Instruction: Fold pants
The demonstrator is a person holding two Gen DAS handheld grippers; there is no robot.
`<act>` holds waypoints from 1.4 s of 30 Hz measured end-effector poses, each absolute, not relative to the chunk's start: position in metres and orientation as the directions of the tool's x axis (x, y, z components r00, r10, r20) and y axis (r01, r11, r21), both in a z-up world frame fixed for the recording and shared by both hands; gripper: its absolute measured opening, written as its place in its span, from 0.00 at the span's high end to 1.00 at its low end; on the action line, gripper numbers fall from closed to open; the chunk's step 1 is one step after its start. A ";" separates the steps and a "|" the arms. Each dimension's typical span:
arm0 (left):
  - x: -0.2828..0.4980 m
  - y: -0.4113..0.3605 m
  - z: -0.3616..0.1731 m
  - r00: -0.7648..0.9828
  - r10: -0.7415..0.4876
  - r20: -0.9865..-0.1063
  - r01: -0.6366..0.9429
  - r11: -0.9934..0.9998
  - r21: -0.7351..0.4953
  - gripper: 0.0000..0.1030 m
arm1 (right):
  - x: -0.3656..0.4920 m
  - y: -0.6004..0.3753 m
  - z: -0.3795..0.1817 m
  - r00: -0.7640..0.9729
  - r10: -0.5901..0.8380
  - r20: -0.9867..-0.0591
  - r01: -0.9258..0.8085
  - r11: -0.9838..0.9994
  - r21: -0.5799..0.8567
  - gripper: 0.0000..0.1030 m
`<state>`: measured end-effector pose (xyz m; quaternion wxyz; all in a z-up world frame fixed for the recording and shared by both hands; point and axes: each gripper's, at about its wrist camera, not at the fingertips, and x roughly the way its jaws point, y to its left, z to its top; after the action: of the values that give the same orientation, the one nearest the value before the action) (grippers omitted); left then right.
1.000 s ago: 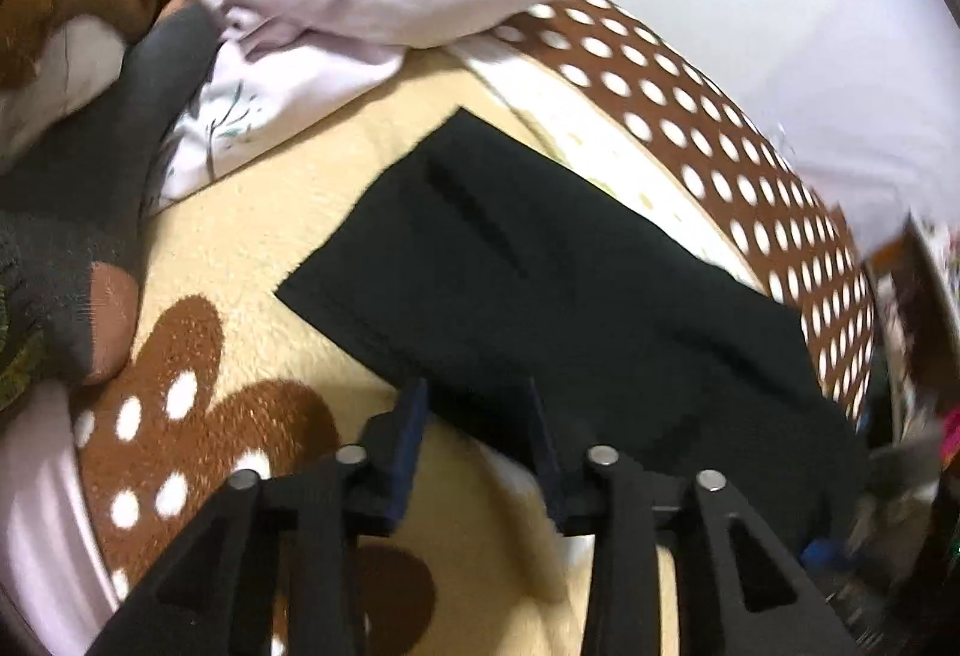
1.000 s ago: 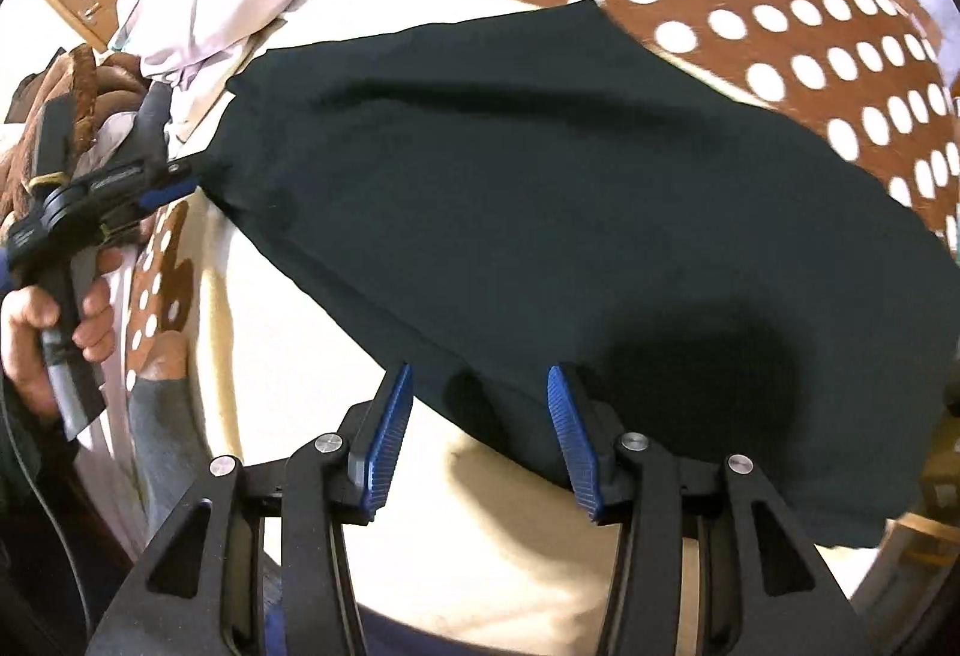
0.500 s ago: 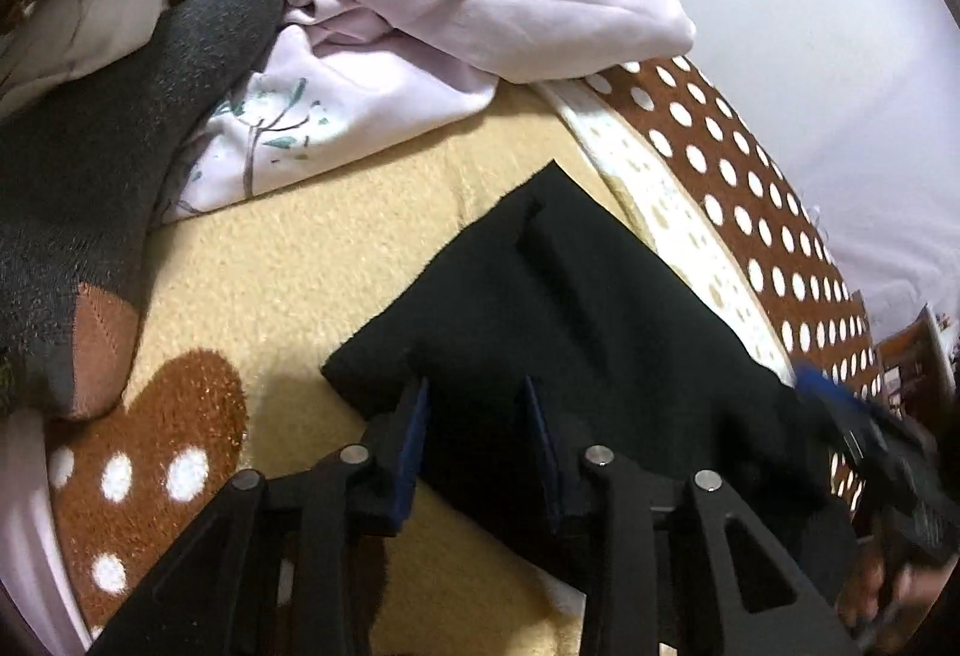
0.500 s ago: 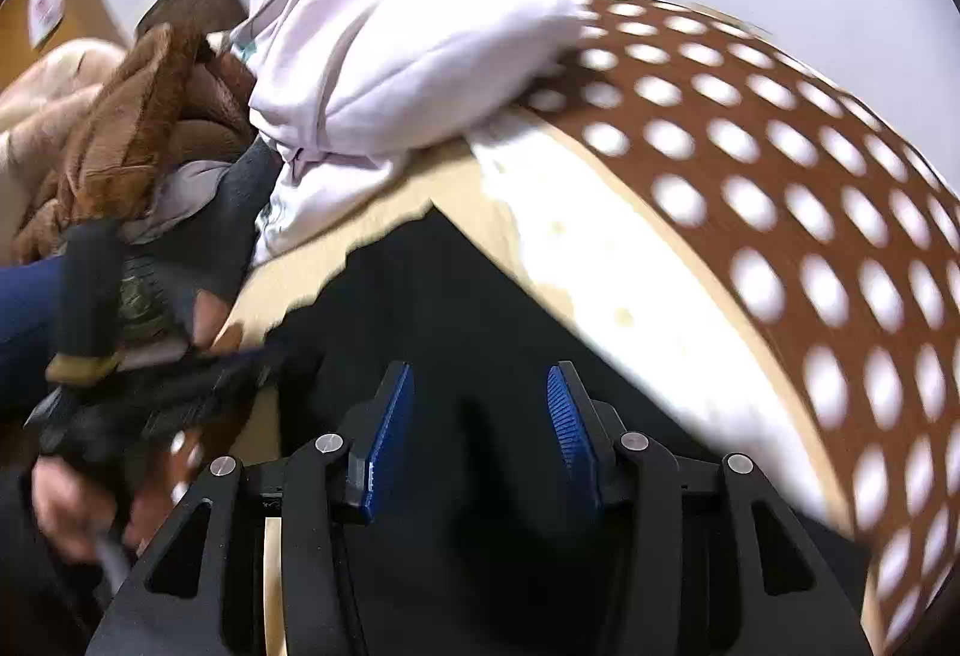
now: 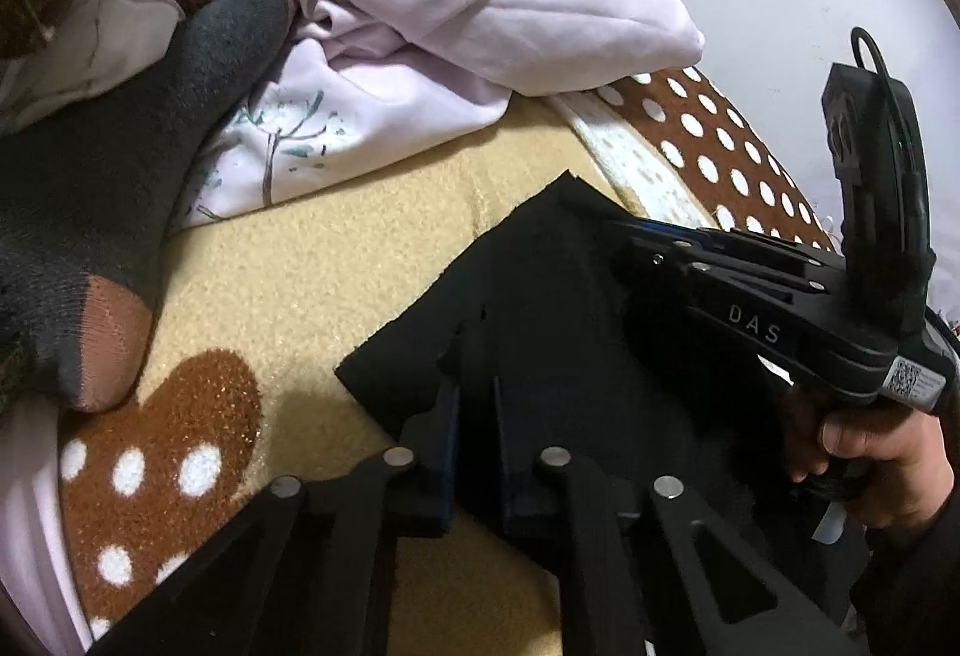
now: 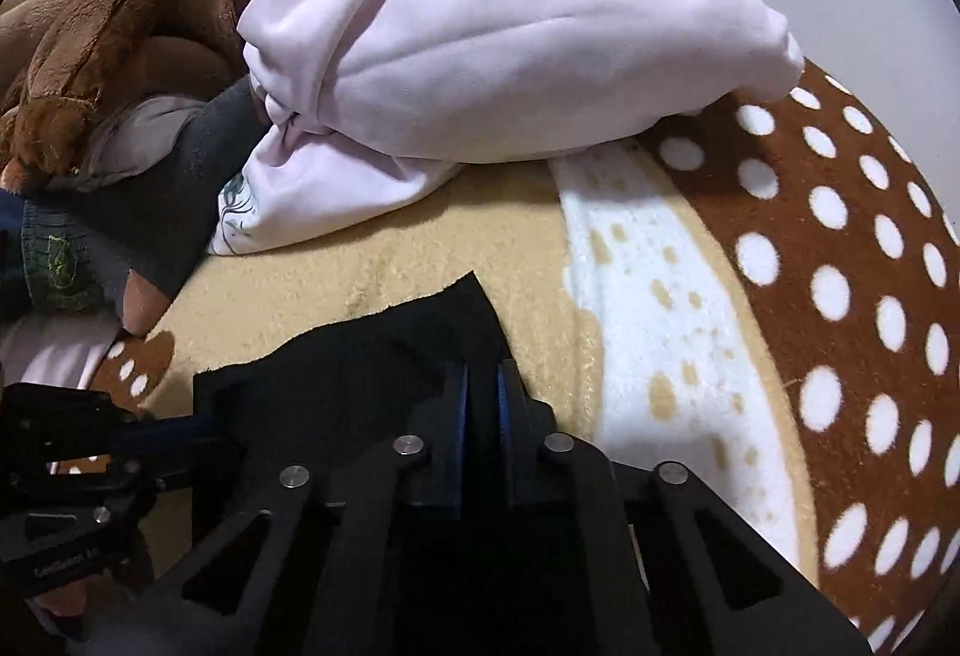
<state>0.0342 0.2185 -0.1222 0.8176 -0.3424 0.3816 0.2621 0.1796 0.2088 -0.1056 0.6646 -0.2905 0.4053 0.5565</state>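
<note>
Gripping one end of the black fabric pants [image 5: 540, 284], left gripper [image 5: 474, 416] and right gripper [image 6: 480, 398] are both clamped on its hem. Lift both corners level (jaws firm) and keep the cloth off the pale lilac bedding heap [image 6: 480, 26] at the far edge of the beige fleece blanket [image 5: 312, 260].

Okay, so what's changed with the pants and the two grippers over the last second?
Both grippers went from open to shut on the black pants: the left gripper near one corner, the right gripper near the other corner of the same edge. The right gripper swung from the far part of the cloth to this end, beside the left. The pink clothes and dotted blanket stayed put.
</note>
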 end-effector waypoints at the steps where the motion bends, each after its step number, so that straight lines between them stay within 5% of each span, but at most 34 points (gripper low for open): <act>1: 0.034 0.216 -0.120 0.568 0.178 -0.804 -0.691 0.633 -0.348 0.93 | 0.178 0.208 -0.104 0.055 0.505 -0.861 -0.975 0.215 0.063 0.94; 13: 0.022 0.221 -0.108 0.534 0.247 -0.809 -0.730 0.617 -0.294 0.97 | 0.166 0.232 -0.090 0.094 0.508 -0.856 -0.972 0.232 0.030 0.94; 17: 0.022 0.225 -0.121 0.489 0.259 -0.833 -0.736 0.635 -0.235 0.97 | 0.173 0.235 -0.101 0.113 0.455 -0.883 -0.965 0.262 0.012 0.80; 22: 0.019 0.228 -0.121 0.474 0.270 -0.838 -0.734 0.647 -0.206 0.93 | 0.193 0.164 -0.051 0.198 0.555 -0.808 -0.900 0.430 0.076 0.80; 27: 0.002 0.236 -0.111 0.408 0.342 -0.847 -0.819 0.546 -0.174 0.93 | 0.193 0.052 -0.037 0.316 0.461 -0.829 -0.761 0.645 0.069 0.78; 29: 0.003 0.229 -0.097 0.432 0.360 -0.827 -0.809 0.560 -0.179 0.93 | 0.175 0.008 -0.045 0.293 0.435 -0.851 -0.690 0.713 0.127 0.70; 35: 0.043 0.156 -0.078 0.567 0.185 -0.803 -0.585 0.777 -0.234 0.93 | 0.124 -0.094 -0.091 0.176 0.279 -0.944 -0.355 0.913 0.204 0.64; 39: 0.066 0.100 -0.105 0.510 0.032 -0.860 -0.435 0.872 -0.225 0.93 | 0.098 -0.120 -0.088 0.123 0.306 -0.944 -0.285 0.922 0.261 0.64; 42: 0.058 0.066 -0.122 0.440 0.035 -0.897 -0.380 0.913 -0.150 0.93 | 0.092 -0.142 -0.077 0.088 0.365 -0.927 -0.226 0.914 0.338 0.64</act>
<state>0.0580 0.0660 -0.1216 0.8318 -0.1675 0.5143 0.1248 0.0921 -0.1419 -0.0774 0.7355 0.0540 0.6448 0.2007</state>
